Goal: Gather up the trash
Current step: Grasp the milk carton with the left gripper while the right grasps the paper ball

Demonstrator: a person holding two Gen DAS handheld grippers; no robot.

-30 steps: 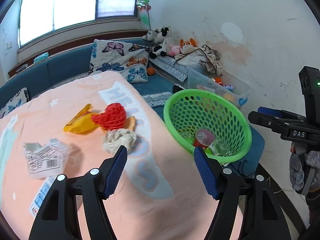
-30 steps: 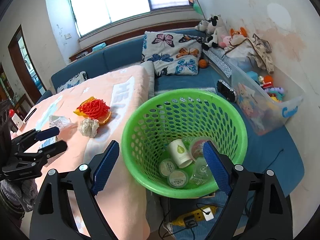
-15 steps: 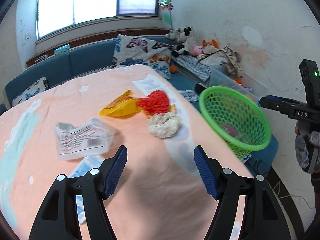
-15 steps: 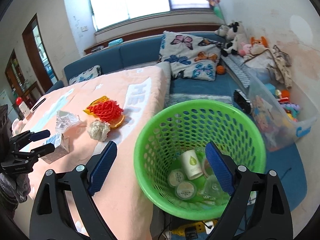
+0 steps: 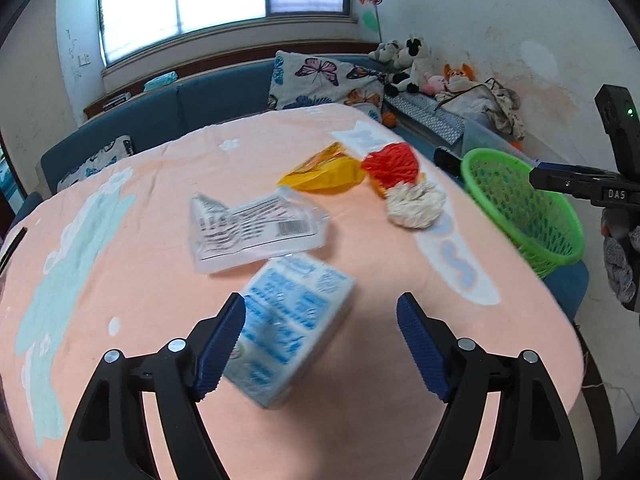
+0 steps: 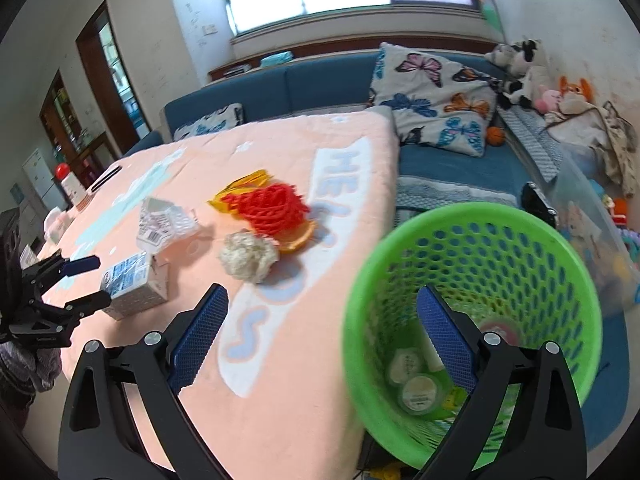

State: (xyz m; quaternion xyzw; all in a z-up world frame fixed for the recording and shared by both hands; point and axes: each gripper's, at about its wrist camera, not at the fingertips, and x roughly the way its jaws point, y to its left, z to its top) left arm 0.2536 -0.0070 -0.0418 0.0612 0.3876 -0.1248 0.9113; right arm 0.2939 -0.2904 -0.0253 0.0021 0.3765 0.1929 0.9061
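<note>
On the peach tablecloth (image 5: 140,280) lie a blue-and-white carton (image 5: 292,328), a clear plastic package (image 5: 256,232), a yellow wrapper (image 5: 324,174), a red foam net (image 5: 390,164) and a crumpled paper ball (image 5: 416,204). My left gripper (image 5: 320,320) hangs just over the carton; its jaws are opening, and the carton lies between them near the left pad, unpressed. My right gripper (image 6: 322,320) hovers over the table edge and the rim of the green basket (image 6: 360,280). Its jaws are opening with nothing between them. The paper ball (image 6: 248,256) lies just ahead of it.
The basket holds several cups and lids (image 6: 420,392) and stands off the table's right side beside a blue sofa (image 6: 440,168). A butterfly pillow (image 6: 436,92), plush toys (image 6: 520,64) and a clear storage bin (image 6: 588,208) sit behind it.
Both views swung left, from the basket toward the table. The carton has come up between my left fingers. Both pairs of jaws stand wider than before.
</note>
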